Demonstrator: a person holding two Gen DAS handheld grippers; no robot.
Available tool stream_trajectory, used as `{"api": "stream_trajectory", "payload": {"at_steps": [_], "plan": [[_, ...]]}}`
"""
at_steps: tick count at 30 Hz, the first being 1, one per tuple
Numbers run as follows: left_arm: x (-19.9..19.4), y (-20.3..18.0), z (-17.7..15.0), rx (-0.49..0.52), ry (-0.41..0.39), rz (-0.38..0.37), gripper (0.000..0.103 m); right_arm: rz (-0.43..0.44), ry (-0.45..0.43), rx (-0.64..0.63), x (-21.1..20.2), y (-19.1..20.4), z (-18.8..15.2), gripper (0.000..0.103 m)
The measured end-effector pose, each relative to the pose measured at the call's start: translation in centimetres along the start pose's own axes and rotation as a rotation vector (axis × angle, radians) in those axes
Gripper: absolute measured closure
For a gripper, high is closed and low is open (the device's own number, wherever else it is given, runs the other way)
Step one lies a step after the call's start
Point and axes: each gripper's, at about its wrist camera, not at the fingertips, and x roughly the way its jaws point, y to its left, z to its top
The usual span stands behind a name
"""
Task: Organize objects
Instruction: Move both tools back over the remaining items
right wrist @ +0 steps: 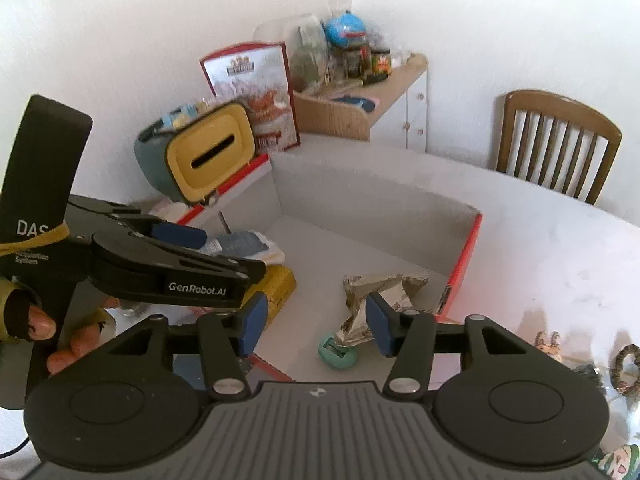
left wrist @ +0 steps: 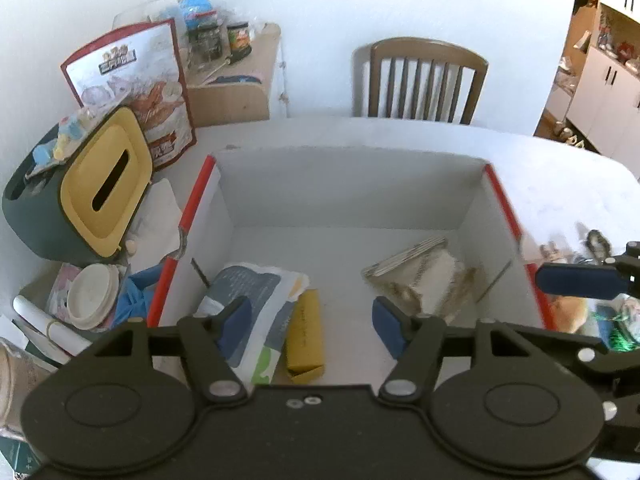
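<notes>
A white cardboard box (left wrist: 340,188) with red edges lies open on the table. In it are a blue-and-white packet (left wrist: 256,296), a small yellow carton (left wrist: 306,332) and a crinkled foil packet (left wrist: 424,280). My left gripper (left wrist: 312,324) hangs open over the box's near side, holding nothing. My right gripper (right wrist: 316,324) is open too, above the foil packet (right wrist: 380,292) and a teal round object (right wrist: 336,354) on the box floor (right wrist: 340,248). The yellow carton (right wrist: 280,284) lies left of it. A hand (right wrist: 40,324) holds the left gripper's handle.
A green tissue box with a yellow lid (left wrist: 104,184), a red-bordered bag (left wrist: 132,80) and a lidded cup (left wrist: 92,296) crowd the box's left side. A wooden chair (left wrist: 420,80) stands behind the table. Small trinkets (right wrist: 624,360) lie on the table at right.
</notes>
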Motion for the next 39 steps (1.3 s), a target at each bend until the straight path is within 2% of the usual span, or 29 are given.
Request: {"api": "stream_trajectory", "payload": {"at_steps": [5, 8, 10, 19, 23, 30, 32, 39], "plan": [[-1.8, -0.6, 0.0, -0.008, -0.032, -0.021, 0.032, 0.009, -0.043, 0.013, -3.0, -0.5, -0.4, 0.049], [-3.0, -1.0, 0.0, -0.009, -0.051, -0.042, 0.029, 0.008, -0.069, 0.028, -5.1, -1.2, -1.0, 0.042], [-3.7, -1.4, 0.0, -0.006, -0.061, -0.053, 0.029, 0.003, -0.082, 0.042, -6.3, -1.9, -1.3, 0.041], [-6.2, -4.6, -0.4, 0.017, -0.101, -0.122, 0.023, -0.064, -0.146, 0.112, -12.3, -5.9, -3.8, 0.037], [-6.7, -6.6, -0.5, 0.043, -0.110, -0.153, 0.018, -0.105, -0.158, 0.144, -14.8, -8.0, -5.5, 0.034], [-6.2, -10.0, -0.8, 0.086, -0.098, -0.197, 0.013, -0.198, -0.143, 0.220, -17.9, -12.0, -9.4, 0.032], [-6.0, -11.0, -1.0, 0.097, -0.094, -0.205, 0.008, -0.230, -0.134, 0.234, -18.5, -13.0, -10.7, 0.030], [-5.5, -14.9, -1.8, 0.148, -0.097, -0.231, 0.001, -0.306, -0.075, 0.255, -19.7, -15.3, -15.4, 0.030]]}}
